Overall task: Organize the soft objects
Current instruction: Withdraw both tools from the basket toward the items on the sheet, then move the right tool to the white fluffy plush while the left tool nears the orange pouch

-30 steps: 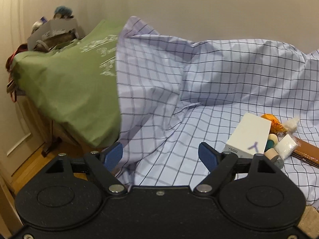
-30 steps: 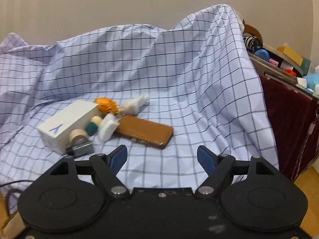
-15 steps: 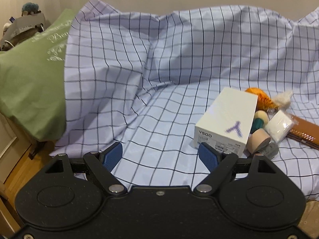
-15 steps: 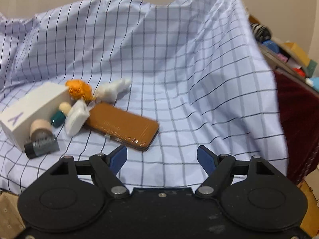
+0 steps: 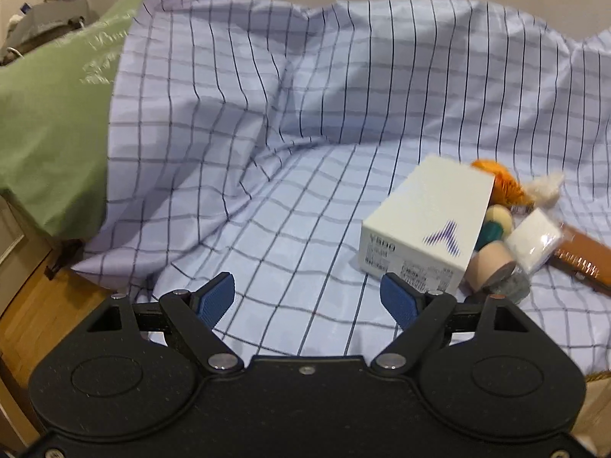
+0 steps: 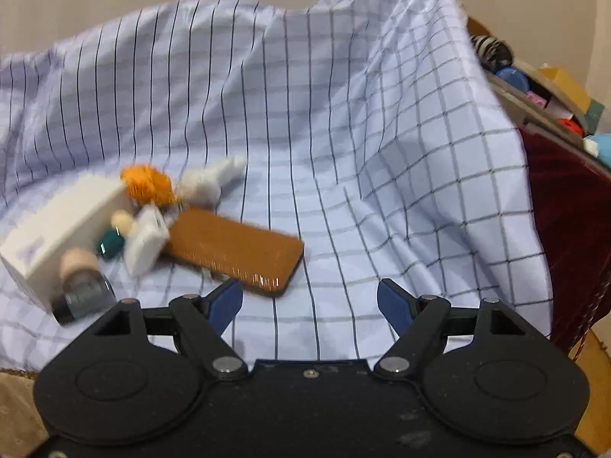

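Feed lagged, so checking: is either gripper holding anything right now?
No. The left gripper and right gripper are both open and empty above the checked cloth.

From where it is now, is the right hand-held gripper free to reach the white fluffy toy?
Probably yes. The right hand-held gripper is open and empty, and the white fluffy toy lies exposed on the checked cloth. The brown case lies flat between them, so come in over it.
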The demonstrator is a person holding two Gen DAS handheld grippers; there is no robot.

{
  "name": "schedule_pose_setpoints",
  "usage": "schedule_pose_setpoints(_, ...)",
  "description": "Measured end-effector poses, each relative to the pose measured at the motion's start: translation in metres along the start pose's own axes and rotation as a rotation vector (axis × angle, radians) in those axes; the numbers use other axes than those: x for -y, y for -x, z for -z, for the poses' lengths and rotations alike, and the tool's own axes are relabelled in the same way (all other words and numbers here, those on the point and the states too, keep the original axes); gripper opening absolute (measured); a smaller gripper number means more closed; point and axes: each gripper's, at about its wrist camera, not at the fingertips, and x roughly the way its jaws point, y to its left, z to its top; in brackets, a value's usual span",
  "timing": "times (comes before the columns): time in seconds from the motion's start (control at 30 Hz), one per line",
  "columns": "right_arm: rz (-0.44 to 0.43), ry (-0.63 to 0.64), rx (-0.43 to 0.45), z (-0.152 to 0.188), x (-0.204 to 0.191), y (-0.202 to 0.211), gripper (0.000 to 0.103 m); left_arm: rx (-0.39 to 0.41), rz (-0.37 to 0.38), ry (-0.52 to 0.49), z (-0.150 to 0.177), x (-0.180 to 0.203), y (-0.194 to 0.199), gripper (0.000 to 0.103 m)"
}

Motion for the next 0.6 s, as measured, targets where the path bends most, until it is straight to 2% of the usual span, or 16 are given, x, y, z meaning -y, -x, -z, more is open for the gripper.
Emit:
schedule_pose_setpoints(0.03,0.002,0.003,0.014,-0.003,-0.001,0.003,0.077,0.015,0.000,-0.003,-0.001,0.001,0.003,0.084)
schedule_pose_setpoints(0.17,0.018,0.046,0.031,-0.005,-0.008,0.000,0.077,0.033,-0.018,-0.061,-0.002,0.011,0.000,0.085)
schedule_pose_setpoints(0.33,0.034,0.076,-0.023,0.009,-0.011,-0.014,0.077,-0.008,-0.022,-0.064,0.004,0.013,-0.010,0.085)
schedule_pose_setpoints(0.6,0.031,0.045,-0.034,0.008,-0.003,-0.020,0.077,-0.011,-0.039,-0.077,0.004,0.019,-0.011,0.085)
